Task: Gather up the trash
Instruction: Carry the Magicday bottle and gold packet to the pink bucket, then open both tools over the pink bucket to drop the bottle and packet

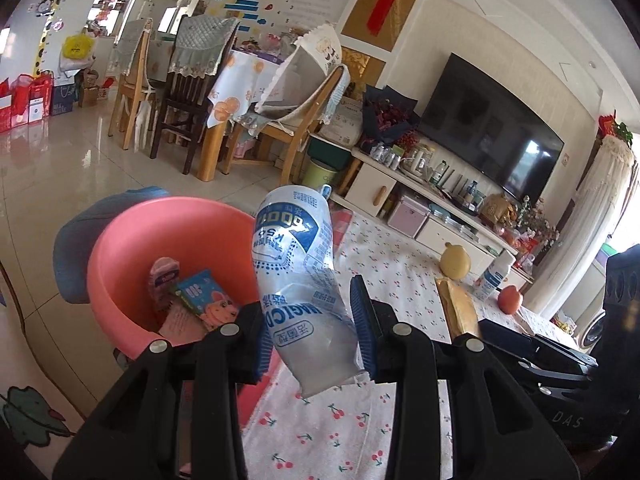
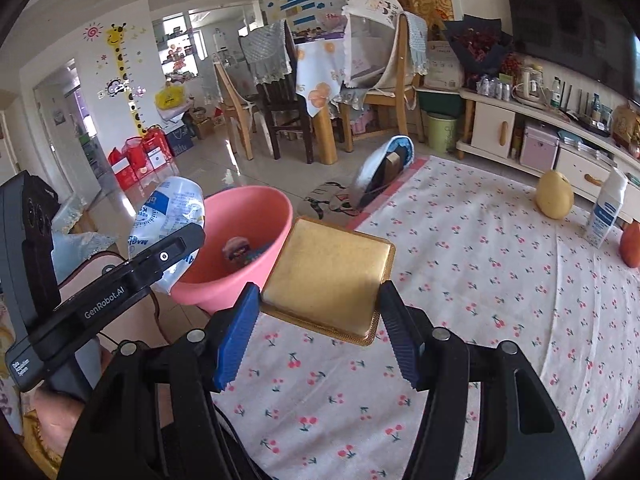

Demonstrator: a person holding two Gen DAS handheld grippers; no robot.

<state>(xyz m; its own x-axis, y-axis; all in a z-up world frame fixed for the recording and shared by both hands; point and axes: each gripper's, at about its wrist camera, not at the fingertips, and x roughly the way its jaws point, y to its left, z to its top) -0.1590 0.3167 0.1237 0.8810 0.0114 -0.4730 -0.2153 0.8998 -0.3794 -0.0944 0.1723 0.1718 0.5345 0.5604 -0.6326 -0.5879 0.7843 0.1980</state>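
One crumpled pouch (image 1: 298, 280) near upright, leaning toward pink basin (image 1: 120, 240).

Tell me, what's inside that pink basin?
The pink basin holds a small pink packet and a colourful cartoon wrapper. The left gripper hides part of its bottom.

Living rm, non-trash stuff
Cherry-print cloth (image 2: 480, 300) w/ yellow pear (image 2: 554, 196), white bottle (image 2: 606, 212) & orange fruit (image 2: 632, 244) near far edge; TV (image 1: 492, 128) above cabinet (image 1: 400, 188); dining chairs (image 1: 184, 92) behind.
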